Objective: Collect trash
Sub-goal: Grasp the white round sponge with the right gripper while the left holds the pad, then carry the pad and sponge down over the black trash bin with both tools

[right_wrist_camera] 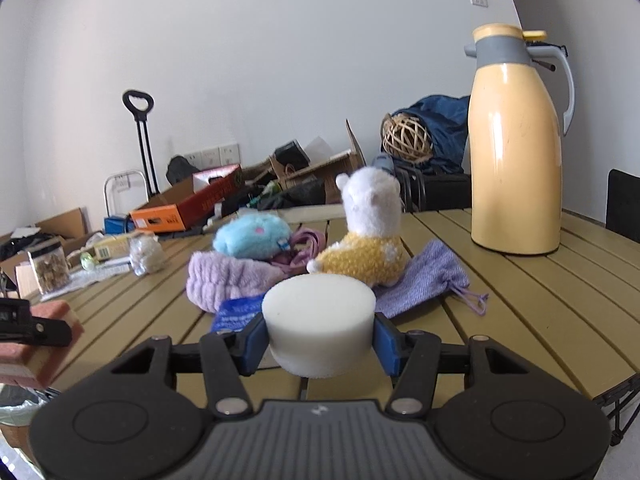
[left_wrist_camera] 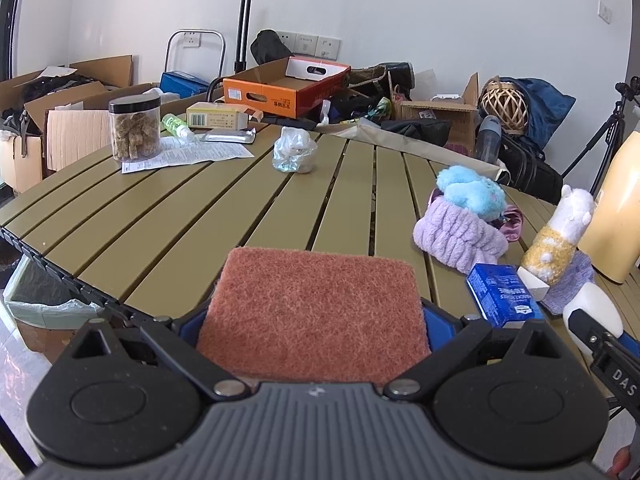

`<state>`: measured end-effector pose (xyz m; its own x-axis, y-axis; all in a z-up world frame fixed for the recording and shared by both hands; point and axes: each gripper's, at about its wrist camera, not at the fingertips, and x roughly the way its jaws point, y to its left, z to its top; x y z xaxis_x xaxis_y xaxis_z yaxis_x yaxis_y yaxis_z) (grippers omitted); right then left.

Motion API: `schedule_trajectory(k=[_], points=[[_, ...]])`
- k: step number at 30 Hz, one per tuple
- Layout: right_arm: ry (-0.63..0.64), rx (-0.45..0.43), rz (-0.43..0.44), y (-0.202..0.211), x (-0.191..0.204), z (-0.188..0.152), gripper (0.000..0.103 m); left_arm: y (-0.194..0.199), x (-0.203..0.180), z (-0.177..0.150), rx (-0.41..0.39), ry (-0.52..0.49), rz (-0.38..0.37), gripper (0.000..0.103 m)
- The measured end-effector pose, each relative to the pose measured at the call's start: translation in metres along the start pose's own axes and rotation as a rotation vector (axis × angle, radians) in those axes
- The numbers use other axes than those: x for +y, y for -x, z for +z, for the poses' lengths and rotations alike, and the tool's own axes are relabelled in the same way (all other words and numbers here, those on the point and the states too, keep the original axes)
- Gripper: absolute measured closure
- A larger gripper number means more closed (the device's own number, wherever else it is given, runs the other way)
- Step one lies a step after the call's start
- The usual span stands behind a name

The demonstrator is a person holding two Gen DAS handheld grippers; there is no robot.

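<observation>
Gripping a white foam puck (right_wrist_camera: 319,320) between the blue pads of the right claw (right_wrist_camera: 320,340), raised just above the slatted surface (right_wrist_camera: 520,300); pinching a reddish scouring sponge (left_wrist_camera: 314,316) in the left claw (left_wrist_camera: 314,336) over the surface's near edge; sitting just beyond: alpaca plush (right_wrist_camera: 368,232), lilac pouch (right_wrist_camera: 432,276), yellow thermos (right_wrist_camera: 516,152)

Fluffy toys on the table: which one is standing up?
The white-and-yellow alpaca toy stands upright on the purple pouch; the blue fluffy toy lies flat on the lilac headband.
</observation>
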<state>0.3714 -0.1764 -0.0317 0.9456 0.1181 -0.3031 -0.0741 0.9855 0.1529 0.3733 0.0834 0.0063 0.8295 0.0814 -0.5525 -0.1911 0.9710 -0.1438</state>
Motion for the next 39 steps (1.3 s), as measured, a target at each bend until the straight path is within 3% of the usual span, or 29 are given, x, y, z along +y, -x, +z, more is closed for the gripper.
schedule_trajectory(k=[21, 32, 39], points=[[0.029, -0.102, 0.104, 0.085, 0.002, -0.003, 0.051, 0.074, -0.001, -0.023, -0.146, 0.018, -0.034, 0.003], [0.025, -0.048, 0.137, 0.128, -0.003, -0.033, 0.051, 0.104, -0.007, -0.063, -0.110, -0.015, -0.093, 0.003], [0.049, 0.049, 0.151, 0.147, -0.004, -0.063, 0.052, 0.118, -0.014, -0.093, -0.069, -0.067, -0.112, 0.003]])
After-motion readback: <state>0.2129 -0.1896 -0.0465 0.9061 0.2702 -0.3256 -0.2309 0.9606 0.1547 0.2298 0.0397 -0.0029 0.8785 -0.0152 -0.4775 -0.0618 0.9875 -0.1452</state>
